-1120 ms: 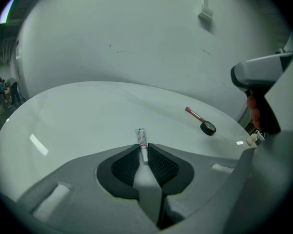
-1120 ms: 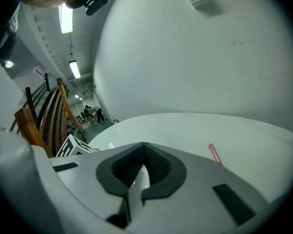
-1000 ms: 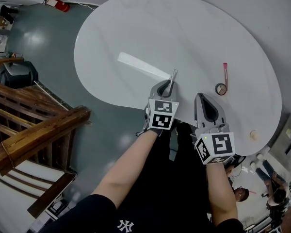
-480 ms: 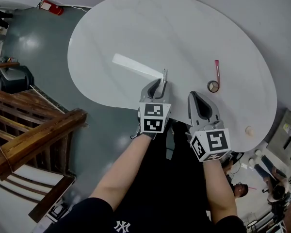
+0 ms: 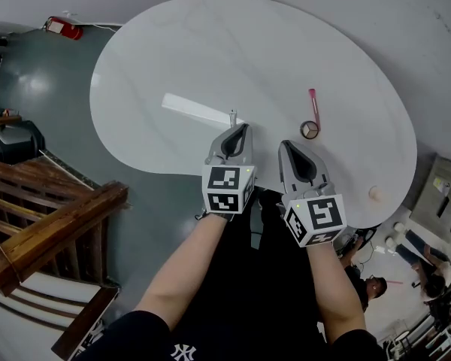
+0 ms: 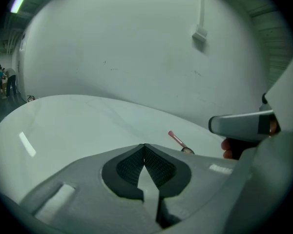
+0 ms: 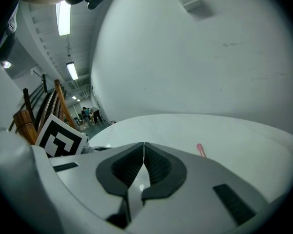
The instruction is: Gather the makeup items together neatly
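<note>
The white rounded surface (image 5: pixel 210 43) is sliding leftward across the head view. The person is turning toward its right half, so the things lying there are drifting from the right side of the frame toward the middle.

The left tool (image 5: pixel 239 128) is sitting just left of centre and is easing back toward the lower part of the frame. Its pads are pressing together in the left gripper view. The right tool (image 5: pixel 286 144) is hanging just right of centre, hardly shifting. Its pads are meeting with nothing between them, so it is empty and waiting.

The pink stick (image 5: pixel 313 105) is lying right of centre with the small round pot (image 5: pixel 309 129) touching or almost touching its near end, and neither is being handled. That pair is already looking like the gathering spot. A small pale round thing (image 5: pixel 375 193) is sitting alone at the lower right edge of the surface, well apart from them.

The thin silver stick (image 5: pixel 233 116) is poking out past the left tool's tips in the head view. It is staying there across all three head frames, so the tool appears to be clamped on it and taking it up, though the left gripper view is not showing its free end. Its gap to the pink stick is not visibly closing yet. The carry is probably only starting — the silver stick is still needing to travel right and be laid beside the pair, and the pale round thing is still waiting its turn.
</note>
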### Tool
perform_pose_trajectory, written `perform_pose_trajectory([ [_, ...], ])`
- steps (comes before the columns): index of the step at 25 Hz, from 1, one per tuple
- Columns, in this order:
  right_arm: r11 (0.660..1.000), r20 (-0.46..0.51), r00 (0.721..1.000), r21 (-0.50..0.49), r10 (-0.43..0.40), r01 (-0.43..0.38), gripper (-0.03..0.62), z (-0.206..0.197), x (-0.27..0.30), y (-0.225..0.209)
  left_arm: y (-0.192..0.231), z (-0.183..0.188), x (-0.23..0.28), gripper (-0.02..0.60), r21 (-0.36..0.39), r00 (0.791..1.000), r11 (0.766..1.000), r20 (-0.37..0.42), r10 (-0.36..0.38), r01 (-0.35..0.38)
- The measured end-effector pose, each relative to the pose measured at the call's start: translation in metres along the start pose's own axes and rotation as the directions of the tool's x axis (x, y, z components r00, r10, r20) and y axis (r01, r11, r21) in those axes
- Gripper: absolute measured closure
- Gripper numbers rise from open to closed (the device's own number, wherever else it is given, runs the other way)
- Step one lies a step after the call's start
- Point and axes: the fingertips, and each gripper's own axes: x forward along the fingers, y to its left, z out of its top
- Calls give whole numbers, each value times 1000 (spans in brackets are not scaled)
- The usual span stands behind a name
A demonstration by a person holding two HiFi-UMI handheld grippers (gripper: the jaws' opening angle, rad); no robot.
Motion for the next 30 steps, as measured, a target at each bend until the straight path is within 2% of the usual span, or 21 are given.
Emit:
perform_pose_trajectory([
  [5,1000,-5,1000,-5,-31,31,579,-5,-8,-15,-28,10,2,574,45,996,995,36,-85,84],
  [11,999,-36,998,-7,-52,52,576,-17,-14,-37,-70,11,2,574,91,972,974,94,-216,208],
  [13,999,-46,998,-17,-53,52,540,-23,-14,-45,-79,8,5,574,98,967,968,94,-238,229],
  [19,989,-112,984,-68,-136,129,473,-47,-9,-81,-90,-3,12,574,114,966,964,65,-249,240],
  [30,981,-237,954,-112,-184,161,387,-88,12,-113,-90,-24,22,574,127,973,966,36,-230,223],
])
